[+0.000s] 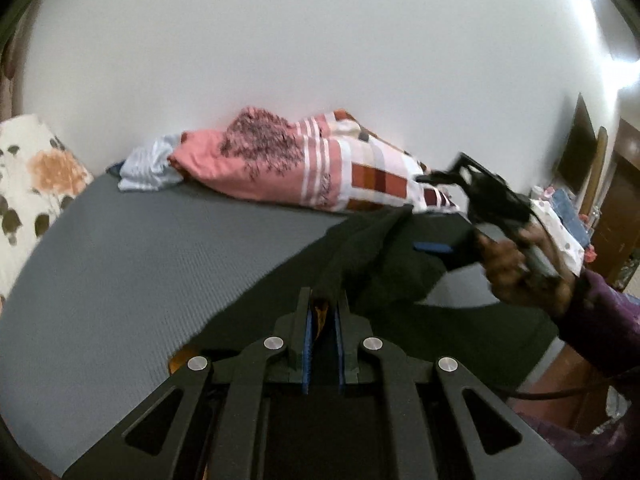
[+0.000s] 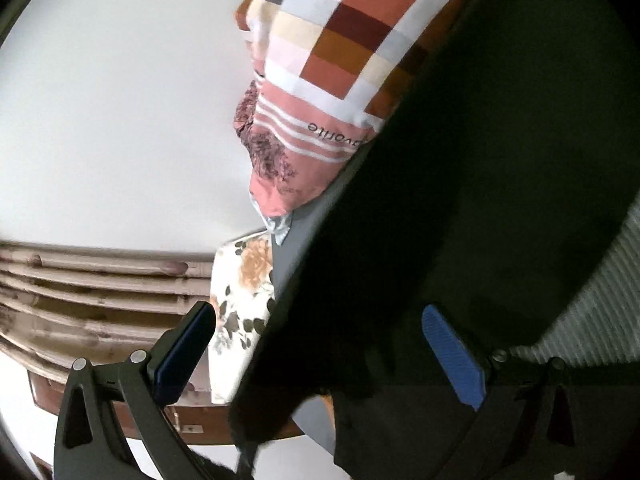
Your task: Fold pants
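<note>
Dark green pants [image 1: 372, 264] lie on a grey mat [image 1: 140, 264] on the bed. My left gripper [image 1: 322, 300] is shut on an edge of the pants, lifted slightly off the mat. My right gripper [image 1: 436, 246] shows to the right in the left wrist view, held by a hand, tilted on its side over the pants. In the right wrist view my right gripper [image 2: 320, 340] has its jaws wide apart, with a hanging part of the pants [image 2: 460, 200] between the fingers. One blue pad [image 2: 454, 360] rests against the cloth.
A pink patchwork pillow [image 1: 304, 164] and a light blue cloth [image 1: 148, 168] lie along the white wall. A floral pillow [image 1: 36, 184] is at the left. A wooden headboard [image 2: 92, 288] shows in the right wrist view.
</note>
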### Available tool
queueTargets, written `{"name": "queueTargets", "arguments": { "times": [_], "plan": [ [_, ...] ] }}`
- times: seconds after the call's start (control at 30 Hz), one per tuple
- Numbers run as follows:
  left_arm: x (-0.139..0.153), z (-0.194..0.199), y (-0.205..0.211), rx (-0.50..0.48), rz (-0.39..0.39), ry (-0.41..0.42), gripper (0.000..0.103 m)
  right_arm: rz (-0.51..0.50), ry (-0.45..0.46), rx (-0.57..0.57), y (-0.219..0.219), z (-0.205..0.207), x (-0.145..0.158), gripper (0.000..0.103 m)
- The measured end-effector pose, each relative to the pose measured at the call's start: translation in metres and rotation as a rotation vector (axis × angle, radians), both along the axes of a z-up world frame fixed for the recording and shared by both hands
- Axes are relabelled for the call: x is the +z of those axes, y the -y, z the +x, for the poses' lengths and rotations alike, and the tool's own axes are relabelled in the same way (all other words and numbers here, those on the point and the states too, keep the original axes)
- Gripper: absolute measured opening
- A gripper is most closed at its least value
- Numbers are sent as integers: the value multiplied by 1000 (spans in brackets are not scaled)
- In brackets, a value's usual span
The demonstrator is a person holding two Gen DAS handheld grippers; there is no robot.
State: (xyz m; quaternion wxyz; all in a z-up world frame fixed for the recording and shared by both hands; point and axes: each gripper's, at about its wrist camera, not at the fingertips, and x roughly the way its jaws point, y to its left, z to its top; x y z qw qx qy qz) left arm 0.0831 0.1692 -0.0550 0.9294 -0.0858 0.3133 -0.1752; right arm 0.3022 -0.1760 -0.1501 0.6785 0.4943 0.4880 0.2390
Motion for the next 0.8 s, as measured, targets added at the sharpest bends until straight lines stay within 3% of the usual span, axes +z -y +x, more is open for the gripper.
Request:
{"name": "queueTargets", "arguments": {
  "times": [0.07,0.13,0.17,0.23,0.3,0.43,0.53,0.67,0.8],
  "plan": [
    [-3,-2,1,-3,2,-14,9,18,-25,-30,4,11,-9,101],
    [-7,-1,0,-5,-3,-32,9,55,-58,-41,9,20,-20,89],
    [-10,0,0,-3,-6,-41,9,73,-74,-39,10,30,-26,76],
    [-14,-1,0,-5,-14,-60,10,7,-70,-28,11,37,-26,28],
    [-16,-3,-2,1,-9,-70,10,-70,-41,-11,8,34,-19,12],
    [-14,-6,-22,31,-42,-101,10,-140,56,3,12,-13,5,9],
    [-17,-13,-37,54,-53,-143,11,-153,109,16,23,-79,22,9],
    [-29,-28,-42,51,-6,-208,11,-148,59,25,29,-156,10,8],
    [-47,-44,-37,33,58,-275,12,-156,-33,20,27,-201,-14,7]
  ]
}}
